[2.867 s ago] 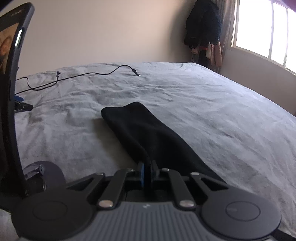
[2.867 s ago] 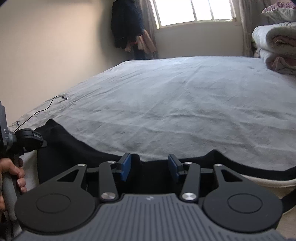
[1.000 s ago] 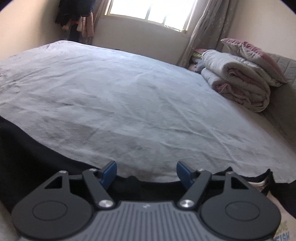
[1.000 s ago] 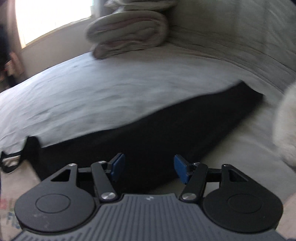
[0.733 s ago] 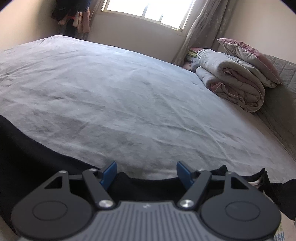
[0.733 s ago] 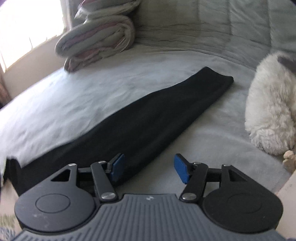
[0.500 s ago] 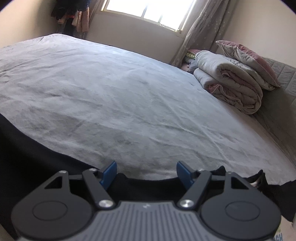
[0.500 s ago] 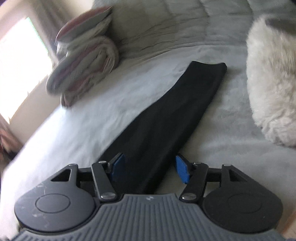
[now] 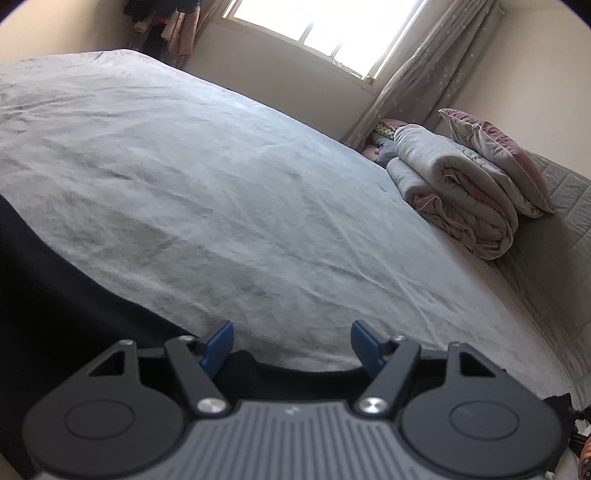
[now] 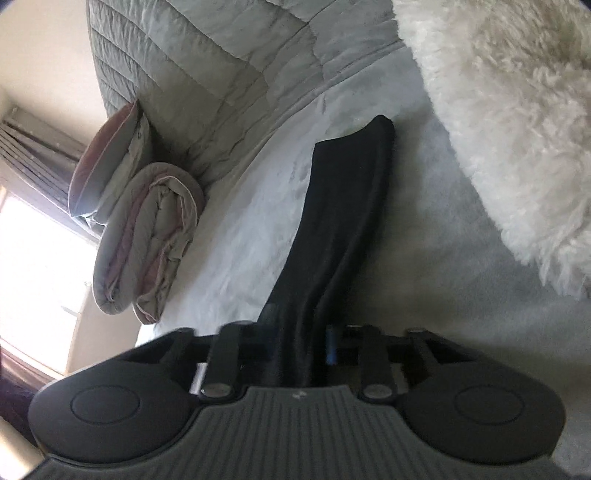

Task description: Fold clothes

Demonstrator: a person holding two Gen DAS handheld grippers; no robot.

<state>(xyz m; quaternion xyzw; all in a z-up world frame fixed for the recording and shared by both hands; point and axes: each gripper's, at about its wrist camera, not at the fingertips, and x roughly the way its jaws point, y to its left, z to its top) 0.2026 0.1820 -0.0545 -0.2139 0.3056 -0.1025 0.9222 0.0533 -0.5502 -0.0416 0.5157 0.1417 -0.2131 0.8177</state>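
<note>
Right claw (image 10: 299,347) has just closed, pinching black garment (image 10: 343,206) on bed (image 10: 251,206)

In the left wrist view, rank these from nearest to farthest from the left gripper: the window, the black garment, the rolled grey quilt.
From the left gripper:
1. Black garment, right beneath the jaws and off to the left.
2. Rolled grey quilt, right, by the headboard.
3. Window, top centre, beyond the bed.

Low wrist views across the bed (image 9: 258,192), apparently sharing the folded quilt (image 9: 454,195).

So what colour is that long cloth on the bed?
Black; the long cloth shows best in the right wrist view.
</note>
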